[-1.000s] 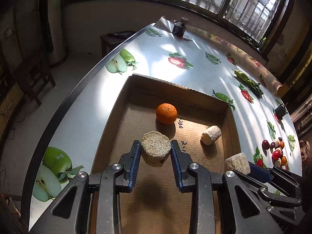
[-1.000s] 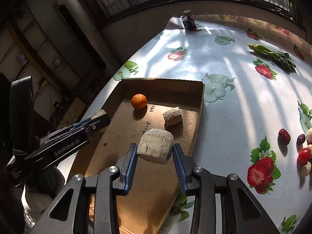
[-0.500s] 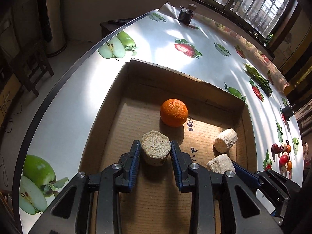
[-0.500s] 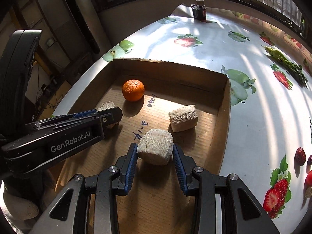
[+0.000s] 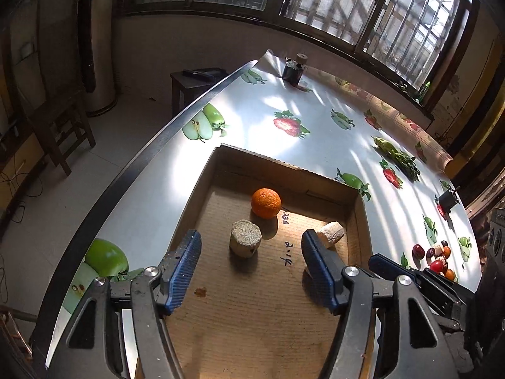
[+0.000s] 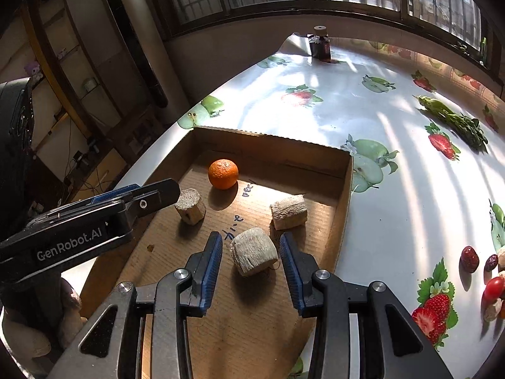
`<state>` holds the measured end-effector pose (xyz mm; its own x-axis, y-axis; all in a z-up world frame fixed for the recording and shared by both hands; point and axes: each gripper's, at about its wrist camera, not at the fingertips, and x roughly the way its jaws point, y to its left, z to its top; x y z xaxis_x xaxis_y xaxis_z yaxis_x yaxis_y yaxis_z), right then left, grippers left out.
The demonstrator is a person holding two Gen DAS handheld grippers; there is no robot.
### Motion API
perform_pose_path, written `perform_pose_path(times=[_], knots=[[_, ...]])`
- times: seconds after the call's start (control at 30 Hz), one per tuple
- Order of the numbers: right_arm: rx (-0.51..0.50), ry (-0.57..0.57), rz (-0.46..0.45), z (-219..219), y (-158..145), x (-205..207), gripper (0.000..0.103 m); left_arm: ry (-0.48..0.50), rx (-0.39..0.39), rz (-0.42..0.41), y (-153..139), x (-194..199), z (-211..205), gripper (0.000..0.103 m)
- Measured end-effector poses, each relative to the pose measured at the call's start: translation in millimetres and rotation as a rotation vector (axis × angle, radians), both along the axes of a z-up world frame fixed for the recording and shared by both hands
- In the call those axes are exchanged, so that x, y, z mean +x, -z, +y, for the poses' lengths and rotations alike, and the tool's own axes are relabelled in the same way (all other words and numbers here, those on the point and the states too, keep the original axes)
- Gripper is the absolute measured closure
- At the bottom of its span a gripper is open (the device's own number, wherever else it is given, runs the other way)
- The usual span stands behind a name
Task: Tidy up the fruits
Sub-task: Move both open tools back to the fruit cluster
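The left hand-held gripper (image 5: 252, 267) is pointing forward with its fingers spread wide apart. The right hand-held gripper (image 6: 251, 259) is pointing forward too, its fingers parted and touching nothing.

Fruit-print table (image 5: 157, 189), cardboard tray (image 5: 202, 189), small fruits (image 6: 479, 271), dark bottle (image 6: 320, 44)

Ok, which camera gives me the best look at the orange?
The left wrist view: the orange sits near frame centre in the cardboard box, unobstructed and sunlit. The right wrist view also shows it whole, but smaller and farther off-centre.
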<state>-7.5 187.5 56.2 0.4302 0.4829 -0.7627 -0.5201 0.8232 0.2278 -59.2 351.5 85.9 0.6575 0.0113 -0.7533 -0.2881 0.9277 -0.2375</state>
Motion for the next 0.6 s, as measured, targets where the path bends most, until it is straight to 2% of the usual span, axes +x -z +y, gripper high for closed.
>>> perform_pose_path(times=[0.03,0.13,0.4,0.6], knots=[[0.018,0.012,0.0,-8,-4,-4,0.062,-0.004,0.013,-0.013,-5,-8,-5,0.028],[0.068,0.054,-0.006,-36,-15,-17,0.061,-0.005,0.058,-0.045,-19,-29,-27,0.02],[0.143,0.229,-0.077,-123,-30,-65,0.058,0.019,0.11,-0.093,-28,-75,-93,0.018],[0.204,0.323,-0.068,-172,-29,-90,0.056,0.053,0.214,-0.097,-30,-86,-133,0.018]])
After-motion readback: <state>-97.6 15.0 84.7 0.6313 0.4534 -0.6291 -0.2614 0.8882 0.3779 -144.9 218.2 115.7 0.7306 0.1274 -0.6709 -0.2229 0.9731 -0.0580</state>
